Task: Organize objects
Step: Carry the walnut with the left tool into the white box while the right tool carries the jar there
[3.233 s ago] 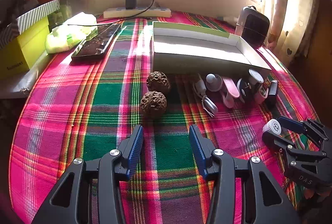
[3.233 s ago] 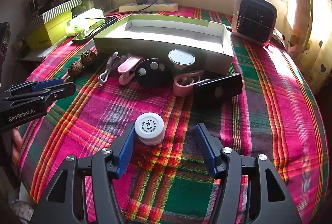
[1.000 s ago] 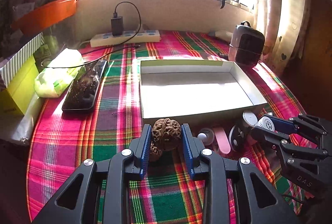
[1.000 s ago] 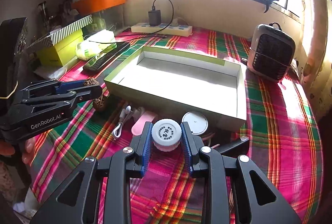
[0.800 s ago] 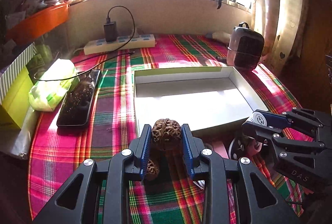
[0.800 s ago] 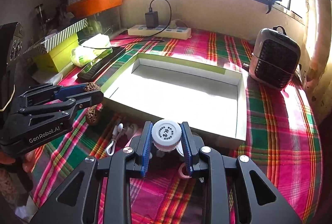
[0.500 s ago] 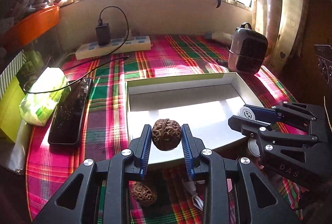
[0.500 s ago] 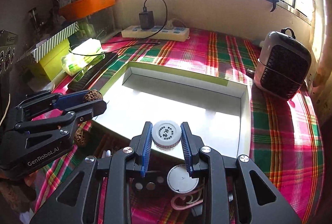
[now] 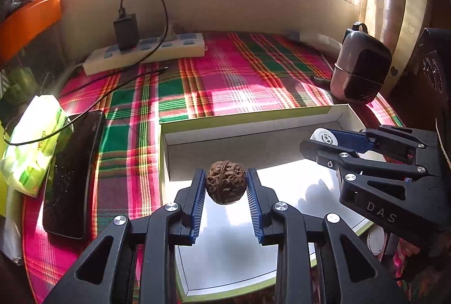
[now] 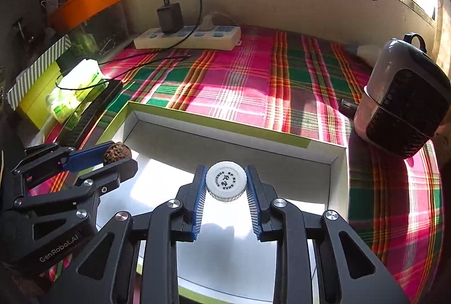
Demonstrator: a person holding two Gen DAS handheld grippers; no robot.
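A brown wrinkled walnut [image 9: 225, 182] hangs over the white inside of the shallow box [image 9: 248, 118], with my left gripper [image 9: 225, 187] shut on it. In the right wrist view the same walnut [image 10: 117, 153] shows at the left, in the left gripper [image 10: 112, 157], above the box's left end. My right gripper [image 10: 225, 185] is shut on a small white-capped jar [image 10: 225, 182], held above the box floor [image 10: 231, 242] near its middle. From the left wrist view the right gripper [image 9: 321, 142] reaches in from the right with the jar's cap [image 9: 322, 138] showing.
The box lies on a plaid cloth [image 10: 253, 84]. A black phone [image 9: 72, 174] and a green packet [image 9: 31, 146] lie left of it. A power strip with charger [image 10: 188, 37] sits at the back, a small heater [image 10: 406, 104] at the right. A white round item [image 9: 376, 239] shows below the right gripper.
Both grippers have carried the walnut and the jar forward from above the cloth to above the box's inside. The other small items have slid out of view below.
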